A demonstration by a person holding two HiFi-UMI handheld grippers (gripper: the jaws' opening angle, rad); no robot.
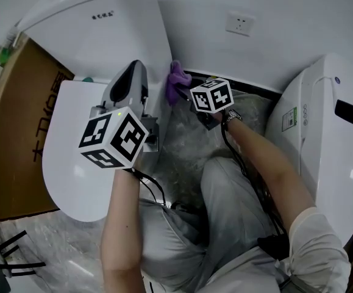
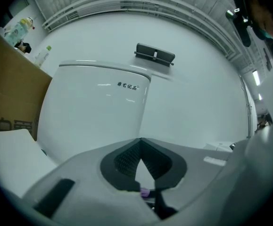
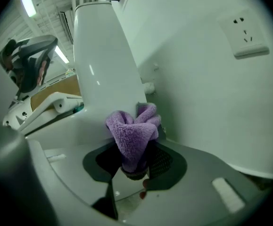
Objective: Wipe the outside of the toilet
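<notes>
Clamping the purple microfibre cloth (image 3: 134,133) at its bunched lower end, the right gripper (image 3: 136,168) has its jaws shut on the fabric, and the free folds bloom out past the tips. In the head view, the cloth (image 1: 177,81) sits at 12 o'clock from frame centre. It is pressed to the right flank of the white toilet (image 1: 112,29) where the tank nears the wall. The left gripper (image 2: 140,142) has its jaws together at the tips with nothing between them. In the head view it hovers at 10 o'clock, over the closed seat lid (image 1: 72,157).

Handling notes:
- The cloth appears soft, light and compressible. It likely deforms under pressure and may slip out if held by a thin edge, so the deep hold on the gathered bunch suits it.
- The toilet (image 3: 103,69) surface looks glossy, hard and probably slippery. Moderate contact pressure seems advisable so that the cloth, not the jaws, meets the glaze.
- The gap at the wall, below the socket (image 3: 244,36), looks narrow.
</notes>
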